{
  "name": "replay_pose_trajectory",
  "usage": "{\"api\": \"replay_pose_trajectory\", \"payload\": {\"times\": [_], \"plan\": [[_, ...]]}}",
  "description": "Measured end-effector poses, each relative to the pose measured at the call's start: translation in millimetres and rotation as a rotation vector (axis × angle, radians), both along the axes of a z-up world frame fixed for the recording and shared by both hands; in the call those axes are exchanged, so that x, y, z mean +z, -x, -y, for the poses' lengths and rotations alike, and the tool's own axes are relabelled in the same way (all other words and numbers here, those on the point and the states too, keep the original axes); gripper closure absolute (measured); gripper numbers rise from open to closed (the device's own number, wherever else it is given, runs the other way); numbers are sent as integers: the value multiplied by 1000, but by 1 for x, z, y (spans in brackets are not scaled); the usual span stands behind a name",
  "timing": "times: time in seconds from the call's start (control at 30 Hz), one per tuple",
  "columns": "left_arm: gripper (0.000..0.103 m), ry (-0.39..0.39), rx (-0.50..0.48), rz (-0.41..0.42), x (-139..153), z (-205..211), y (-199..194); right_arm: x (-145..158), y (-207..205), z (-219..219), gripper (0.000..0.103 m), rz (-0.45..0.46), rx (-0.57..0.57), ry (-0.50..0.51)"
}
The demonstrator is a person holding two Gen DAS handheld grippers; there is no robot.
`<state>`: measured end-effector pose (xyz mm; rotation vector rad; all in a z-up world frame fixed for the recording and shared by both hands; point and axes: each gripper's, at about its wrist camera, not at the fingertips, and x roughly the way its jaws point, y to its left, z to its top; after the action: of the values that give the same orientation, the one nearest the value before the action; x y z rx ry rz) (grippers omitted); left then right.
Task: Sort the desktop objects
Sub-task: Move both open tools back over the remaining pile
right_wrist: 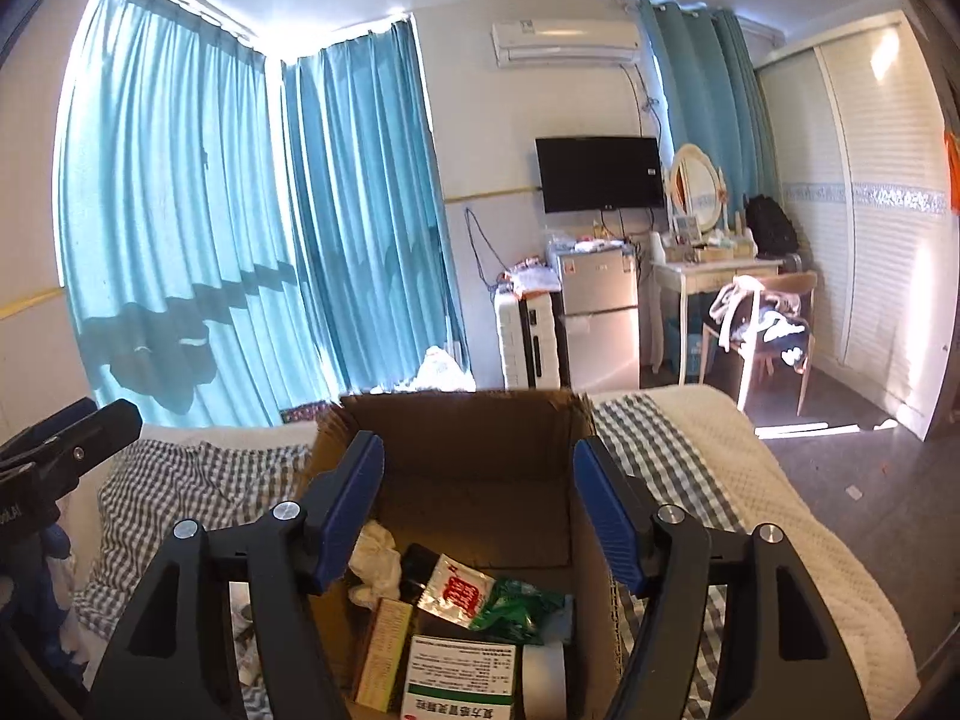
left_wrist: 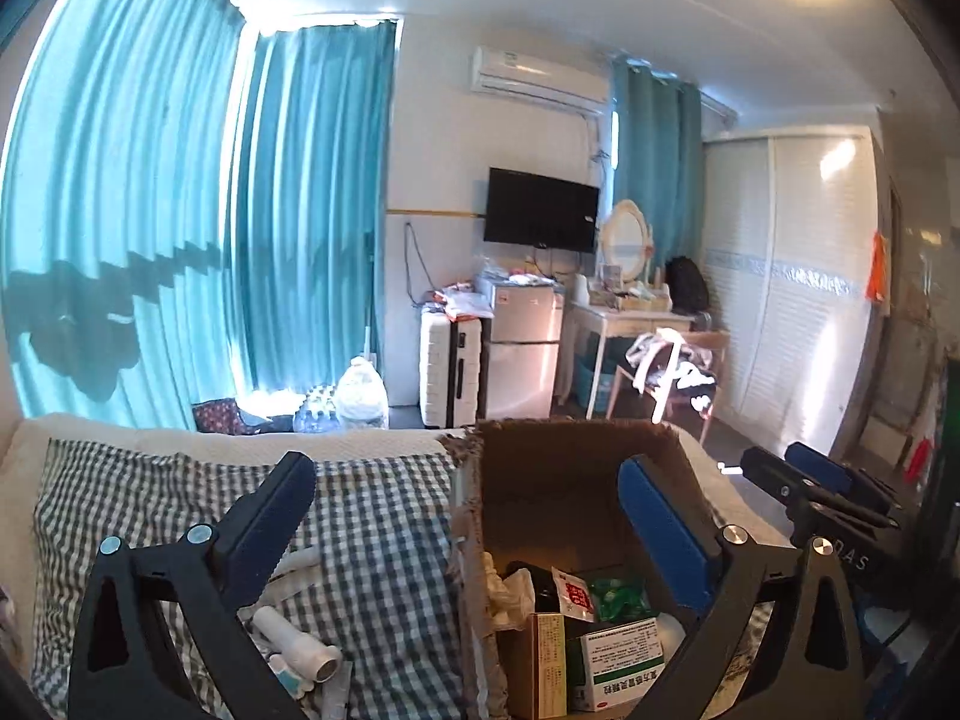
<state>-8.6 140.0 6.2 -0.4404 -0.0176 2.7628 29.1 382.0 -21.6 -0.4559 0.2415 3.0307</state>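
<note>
An open cardboard box [left_wrist: 552, 480] [right_wrist: 480, 498] stands on a bed. Inside it lie a green-and-white medicine box [left_wrist: 624, 666] [right_wrist: 462, 678], a narrow orange carton [right_wrist: 387, 648], a red-and-white sachet [right_wrist: 459, 591], a green packet [right_wrist: 516, 609] and crumpled white tissue [right_wrist: 375, 564]. My left gripper [left_wrist: 465, 468] hangs open over the box's left wall with nothing between its fingers. My right gripper [right_wrist: 478, 447] is open above the box's contents, also empty. A white tube [left_wrist: 300, 642] and small items lie on the checked cloth [left_wrist: 384, 540] left of the box.
The bed's white quilt [right_wrist: 798, 540] ends at the right, with bare floor [right_wrist: 888, 492] beyond. Across the room are a chair [right_wrist: 774, 312] with clothes, a dressing table [right_wrist: 708, 270], a small fridge [right_wrist: 600, 312] and a suitcase [right_wrist: 528, 336]. Teal curtains [right_wrist: 210, 210] cover the windows.
</note>
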Motion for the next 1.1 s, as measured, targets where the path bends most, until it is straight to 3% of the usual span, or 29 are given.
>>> {"api": "replay_pose_trajectory", "payload": {"times": [0.07,0.23,0.47,0.63,0.8,0.93,1.1], "plan": [[0,3,25,-28,10,11,-10,11,-10,8,18,-35,9,-7],[0,47,78,-98,24,38,-34,37,-37,33,0,-141,38,-27],[0,24,143,-108,35,81,-46,54,-52,75,0,-204,84,-80],[0,103,175,-164,30,107,-52,56,-55,101,0,-211,120,-108],[0,197,230,-185,15,129,-48,46,-48,123,0,-181,242,-56],[0,167,218,-144,7,152,-41,30,-39,146,0,-150,357,-68],[0,189,319,-129,-3,179,-29,8,-24,165,0,-103,398,-20]]}}
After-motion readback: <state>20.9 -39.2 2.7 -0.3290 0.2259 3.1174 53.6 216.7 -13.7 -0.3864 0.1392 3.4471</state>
